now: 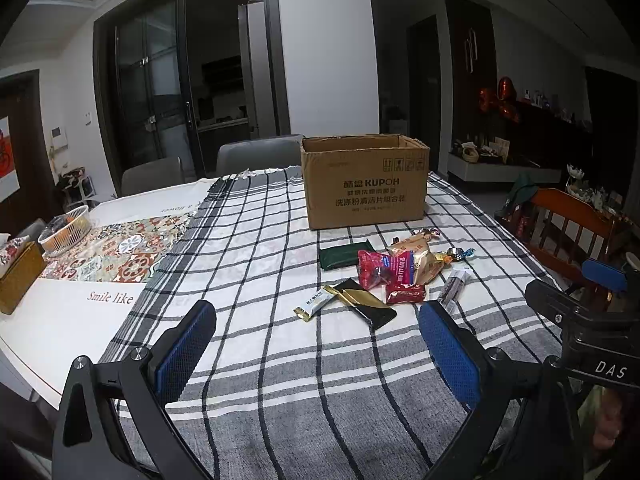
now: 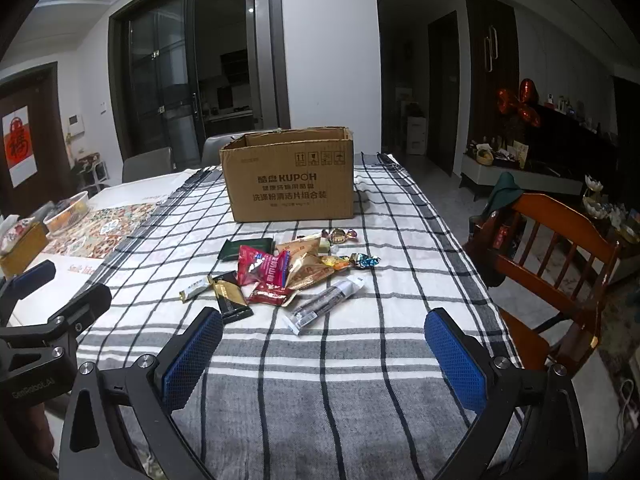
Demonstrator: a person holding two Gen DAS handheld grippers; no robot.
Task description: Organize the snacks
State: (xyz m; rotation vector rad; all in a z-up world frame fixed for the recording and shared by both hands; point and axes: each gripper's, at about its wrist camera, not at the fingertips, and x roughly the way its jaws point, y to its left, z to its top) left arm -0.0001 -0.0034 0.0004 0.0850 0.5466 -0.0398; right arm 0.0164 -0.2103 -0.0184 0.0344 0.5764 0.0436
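A pile of snack packets lies on the checked tablecloth in front of an open cardboard box point(image 1: 366, 182) point(image 2: 290, 176). It holds a red packet point(image 1: 380, 268) point(image 2: 262, 266), a dark green packet point(image 1: 344, 255) point(image 2: 246, 249), a black and gold bar point(image 1: 366, 304) point(image 2: 232, 296), a tan bag point(image 1: 418, 260) point(image 2: 308, 262), a clear long stick packet point(image 2: 326, 304) and wrapped candies point(image 2: 362, 260). My left gripper point(image 1: 316, 322) is open and empty, just short of the pile. My right gripper point(image 2: 324, 326) is open and empty, also near the pile.
A wooden chair point(image 2: 552, 248) stands at the table's right edge. A white basket point(image 1: 66, 230) and a tissue box point(image 1: 18, 270) sit at the far left on a patterned mat. Grey chairs point(image 1: 256, 154) stand behind the table.
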